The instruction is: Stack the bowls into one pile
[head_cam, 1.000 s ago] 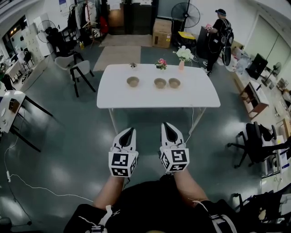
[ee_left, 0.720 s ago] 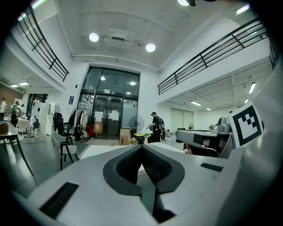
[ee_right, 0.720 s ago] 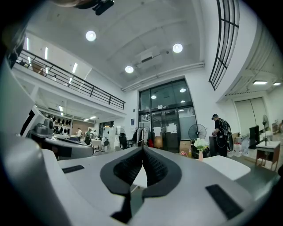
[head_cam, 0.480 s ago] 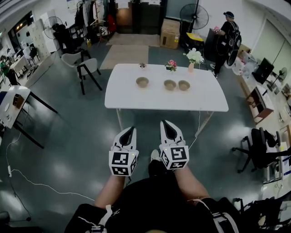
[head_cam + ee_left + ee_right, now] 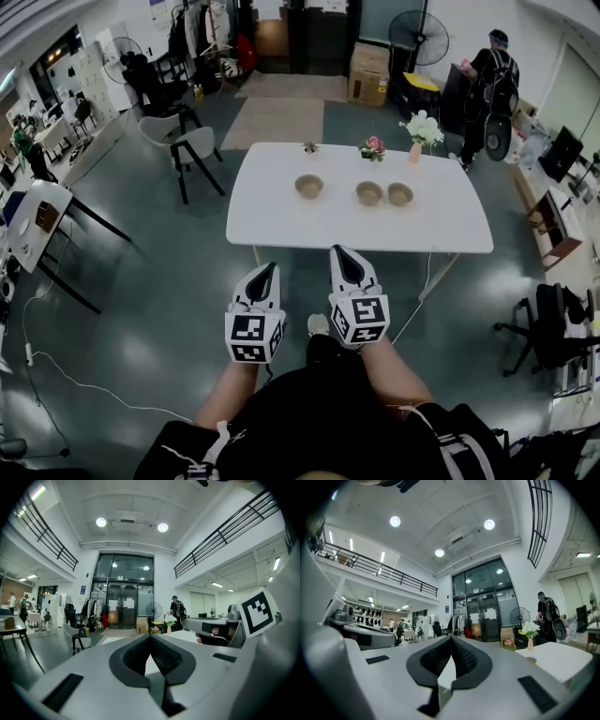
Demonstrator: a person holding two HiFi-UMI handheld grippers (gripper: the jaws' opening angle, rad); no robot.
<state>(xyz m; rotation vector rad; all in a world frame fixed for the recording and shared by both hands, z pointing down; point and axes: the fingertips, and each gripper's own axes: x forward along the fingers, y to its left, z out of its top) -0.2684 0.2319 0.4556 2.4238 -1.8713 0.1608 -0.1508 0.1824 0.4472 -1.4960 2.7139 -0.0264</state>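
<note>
Three tan bowls stand apart in a row on the white table (image 5: 281, 225): one on the left (image 5: 308, 186), one in the middle (image 5: 369, 193), one on the right (image 5: 400, 194). My left gripper (image 5: 268, 270) and right gripper (image 5: 339, 253) are held side by side in front of me, short of the table's near edge and well away from the bowls. Both are shut with nothing in them. In the left gripper view the left gripper (image 5: 150, 637) shows its jaw tips meeting. In the right gripper view the right gripper (image 5: 451, 638) looks the same, with the table corner (image 5: 555, 660) to its right.
Along the table's far edge stand a small plant (image 5: 310, 147), pink flowers (image 5: 373, 146) and a vase of white flowers (image 5: 419, 131). A white chair (image 5: 194, 150) is at the table's left, an office chair (image 5: 553, 328) at the right. A person (image 5: 492, 75) stands at the back right.
The table and its bowls have come nearer and sit lower in the head view as I walk toward them. Both grippers stay shut and side by side.
</note>
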